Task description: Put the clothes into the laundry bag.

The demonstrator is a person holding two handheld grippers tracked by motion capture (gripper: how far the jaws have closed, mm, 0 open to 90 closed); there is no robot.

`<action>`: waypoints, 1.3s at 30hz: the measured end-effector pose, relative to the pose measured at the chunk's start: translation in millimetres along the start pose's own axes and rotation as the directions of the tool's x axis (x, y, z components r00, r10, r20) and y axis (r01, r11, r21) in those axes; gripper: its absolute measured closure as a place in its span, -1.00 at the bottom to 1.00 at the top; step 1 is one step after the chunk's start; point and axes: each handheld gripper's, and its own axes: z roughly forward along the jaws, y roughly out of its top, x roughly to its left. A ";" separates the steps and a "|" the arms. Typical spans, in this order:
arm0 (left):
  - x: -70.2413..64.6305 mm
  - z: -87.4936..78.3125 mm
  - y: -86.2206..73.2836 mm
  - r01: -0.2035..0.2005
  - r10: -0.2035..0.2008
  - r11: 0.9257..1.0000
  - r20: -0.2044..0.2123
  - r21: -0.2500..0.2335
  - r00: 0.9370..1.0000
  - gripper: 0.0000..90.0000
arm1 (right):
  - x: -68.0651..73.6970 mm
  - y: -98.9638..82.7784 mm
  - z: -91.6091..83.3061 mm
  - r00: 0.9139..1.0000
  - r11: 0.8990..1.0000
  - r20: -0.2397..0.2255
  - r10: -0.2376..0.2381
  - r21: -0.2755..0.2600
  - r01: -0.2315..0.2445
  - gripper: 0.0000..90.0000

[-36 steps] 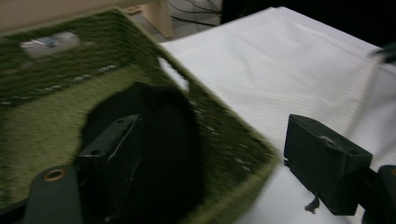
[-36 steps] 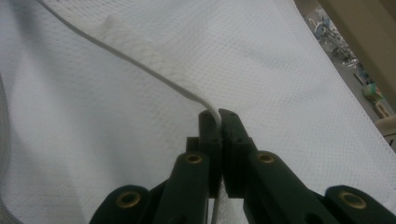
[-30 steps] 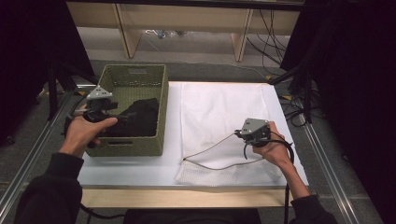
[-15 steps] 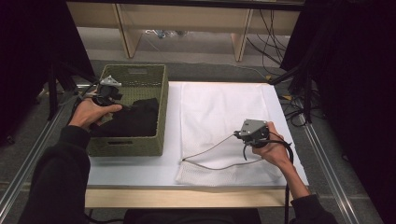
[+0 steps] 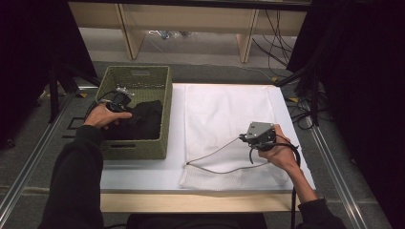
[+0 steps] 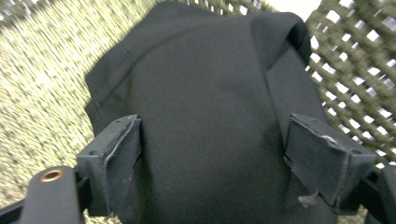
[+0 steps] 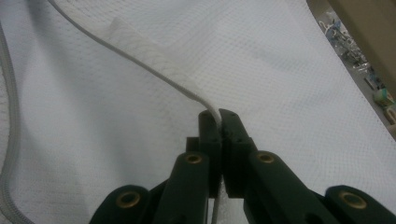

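Meanwhile, left gripper (image 6: 212,154) jaws spread wide, straddling folded black cloth (image 6: 205,107) inside green woven basket (image 5: 157,81), likely poised to pinch it. Right gripper (image 7: 219,122) pinched tight on thin white drawstring cord (image 7: 149,72), white mesh bag (image 5: 224,114) flat beneath and ahead, probably holding its mouth ready.

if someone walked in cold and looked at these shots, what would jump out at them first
Probably the black cloth heaped in the green woven basket at the table's left, with the left gripper poised over it, jaws wide open on either side. Next, the big white mesh bag spread flat across the table's middle, where the right gripper is pinched shut on the bag's white drawstring cord.
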 end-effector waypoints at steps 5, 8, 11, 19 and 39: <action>-3.7 7.9 -1.4 -0.041 0.039 0.998 0.050 0.042 0.998 -0.75 | 1.1 0.6 -0.1 1.000 1.000 0.000 0.007 0.000 -0.007 0.98; -6.4 14.3 -1.3 -0.059 0.054 0.996 0.067 0.069 0.996 -1.00 | 0.9 0.5 0.7 1.000 1.000 -0.014 -0.010 0.002 0.010 0.98; -10.1 23.5 -3.8 -0.071 0.063 0.994 0.098 0.083 0.993 -1.00 | -0.4 0.7 1.5 1.000 1.000 -0.008 -0.023 -0.004 0.023 0.98; -10.9 30.3 -5.7 -0.049 0.044 0.990 0.040 0.131 0.998 -0.43 | 1.2 1.0 0.7 1.000 1.000 -0.011 -0.006 0.001 0.006 0.97; -4.9 35.0 -13.8 0.027 -0.008 0.977 -0.094 0.212 0.996 -0.67 | 0.8 0.8 1.4 1.000 1.000 -0.004 -0.013 0.003 0.013 0.97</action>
